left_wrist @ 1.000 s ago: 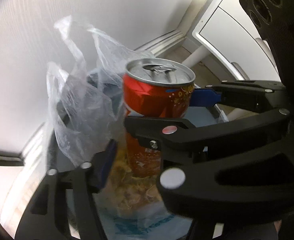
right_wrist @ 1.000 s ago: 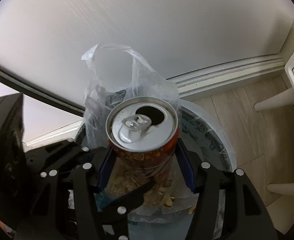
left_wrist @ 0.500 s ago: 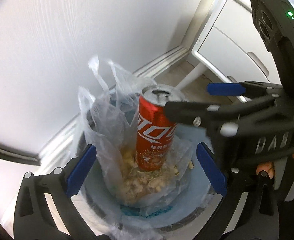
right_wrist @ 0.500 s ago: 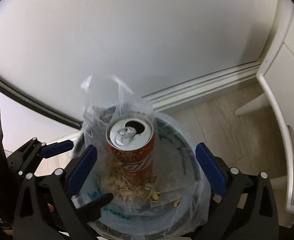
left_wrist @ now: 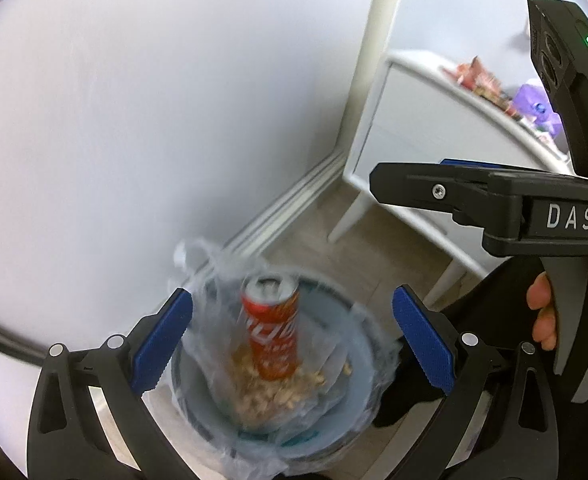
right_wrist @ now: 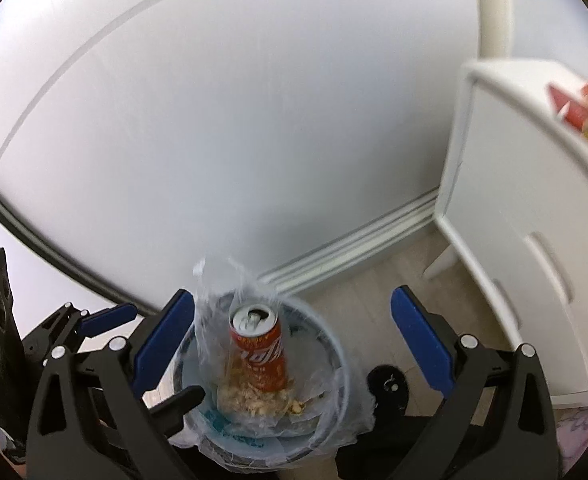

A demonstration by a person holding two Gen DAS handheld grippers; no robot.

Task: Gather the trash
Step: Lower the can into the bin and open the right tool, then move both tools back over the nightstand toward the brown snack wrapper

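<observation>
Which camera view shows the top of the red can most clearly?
The right wrist view. There the can stands sharp in the bin, and its silver lid with the tab and open mouth is plain. In the left wrist view the can is blurred; its lid shows only as a pale smear.

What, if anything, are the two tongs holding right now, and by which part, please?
Nothing. Both the left tongs and the right tongs stand open and empty above the bin, where the red can stands upright, untouched.
</observation>
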